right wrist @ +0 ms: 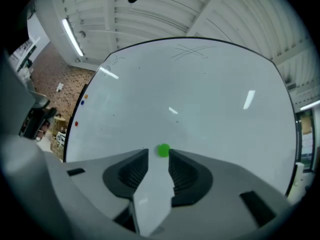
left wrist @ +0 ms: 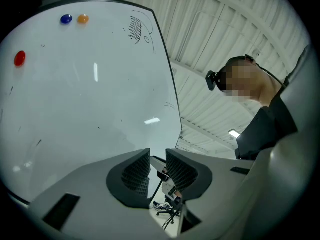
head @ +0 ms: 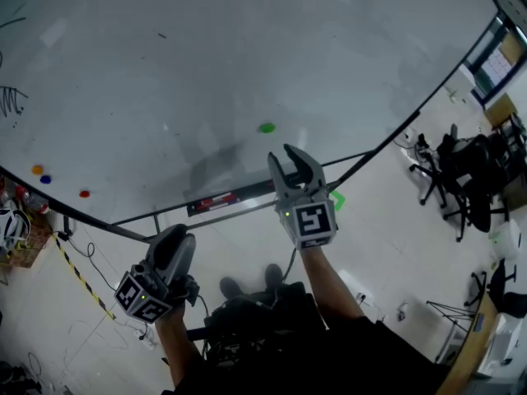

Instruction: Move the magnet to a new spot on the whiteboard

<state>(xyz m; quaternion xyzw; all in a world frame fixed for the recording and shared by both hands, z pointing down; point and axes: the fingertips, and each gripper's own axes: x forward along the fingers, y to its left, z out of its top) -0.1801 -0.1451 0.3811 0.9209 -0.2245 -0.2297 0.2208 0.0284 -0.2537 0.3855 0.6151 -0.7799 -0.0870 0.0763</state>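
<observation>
The green magnet point(head: 266, 127) sticks to the whiteboard point(head: 165, 72), low and right of its middle. My right gripper point(head: 282, 153) is just below and right of it, open, with nothing held. In the right gripper view the green magnet point(right wrist: 163, 150) lies on the whiteboard point(right wrist: 200, 99) just beyond the right gripper point(right wrist: 159, 154); the pads do not press on it. My left gripper point(head: 177, 237) hangs low at the left, away from the board. In the left gripper view the left gripper point(left wrist: 158, 155) has its jaws narrowly apart and empty.
Orange point(head: 37, 169), blue point(head: 45, 179) and red point(head: 84, 193) magnets sit at the board's lower left. A ledge with a red-labelled item point(head: 218, 200) runs under the board. Office chairs point(head: 461, 175) stand at the right, and striped tape point(head: 78, 274) marks the floor.
</observation>
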